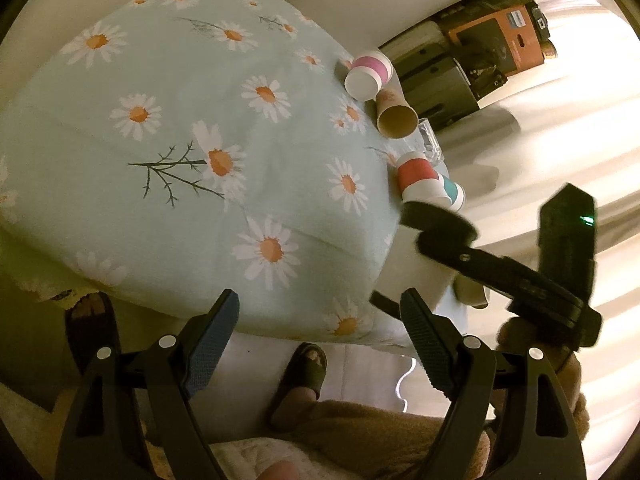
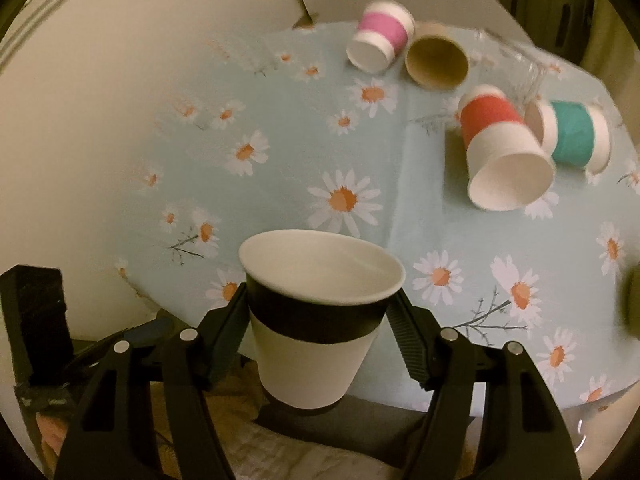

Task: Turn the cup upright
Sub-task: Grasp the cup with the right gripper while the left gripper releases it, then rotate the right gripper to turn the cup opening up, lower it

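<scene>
My right gripper (image 2: 318,312) is shut on a white paper cup with a black band (image 2: 316,320); the cup is upright with its mouth up, held just off the near edge of the round table (image 2: 280,152). The left wrist view shows this gripper (image 1: 440,236) from the side at the table's right edge. My left gripper (image 1: 320,320) is open and empty, below the table's near edge. On their sides lie a pink-banded cup (image 2: 380,36), a brown cup (image 2: 436,62), a red-banded cup (image 2: 500,152) and a teal-banded cup (image 2: 572,136).
The table has a pale blue daisy cloth (image 1: 200,120). A clear glass (image 2: 516,68) lies behind the red cup. My sandalled feet (image 1: 300,380) stand on the floor under the left gripper. Dark boxes (image 1: 460,64) stand against the wall beyond the table.
</scene>
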